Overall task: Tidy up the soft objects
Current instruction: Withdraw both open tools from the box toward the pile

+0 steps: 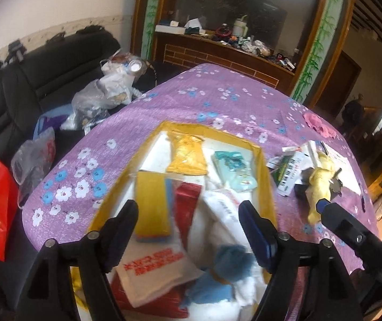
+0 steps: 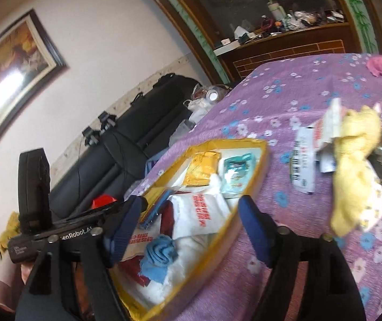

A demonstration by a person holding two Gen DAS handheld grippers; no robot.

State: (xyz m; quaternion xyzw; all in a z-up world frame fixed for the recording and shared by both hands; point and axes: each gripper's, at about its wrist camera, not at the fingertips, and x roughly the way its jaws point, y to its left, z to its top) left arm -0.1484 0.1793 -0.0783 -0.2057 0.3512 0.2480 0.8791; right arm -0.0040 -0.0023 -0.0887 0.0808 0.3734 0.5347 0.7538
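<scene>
Blue cloth (image 1: 219, 278) in yellow box (image 1: 264, 165)

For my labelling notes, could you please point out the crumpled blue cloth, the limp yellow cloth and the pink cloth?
Crumpled blue cloth (image 2: 160, 254), right wrist view, its bunched middle.
Limp yellow cloth (image 2: 356, 160), right wrist view, its upper body.
Pink cloth (image 1: 320, 125), left wrist view, its centre.

Both handheld tools share one build: left gripper (image 1: 188, 214) and right gripper (image 2: 189, 212) in black plastic with silver screws, blue-padded fingers (image 1: 255, 230), white lettering.
</scene>
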